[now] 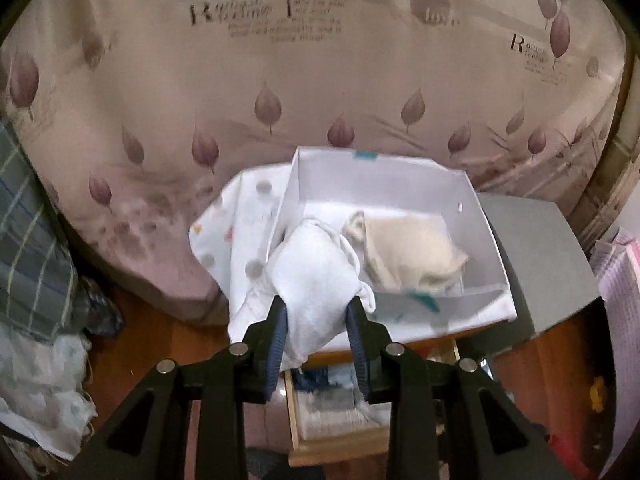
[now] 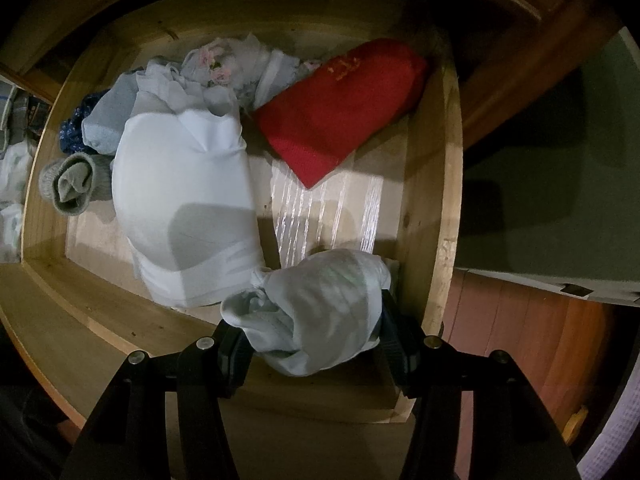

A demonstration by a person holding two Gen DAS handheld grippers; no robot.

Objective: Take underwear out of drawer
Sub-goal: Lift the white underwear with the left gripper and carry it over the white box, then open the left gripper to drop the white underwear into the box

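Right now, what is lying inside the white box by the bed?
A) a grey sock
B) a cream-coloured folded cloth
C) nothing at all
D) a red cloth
B: in the left wrist view a cream-coloured folded cloth lies inside the white box, while the left gripper holds a white garment in front of the box.
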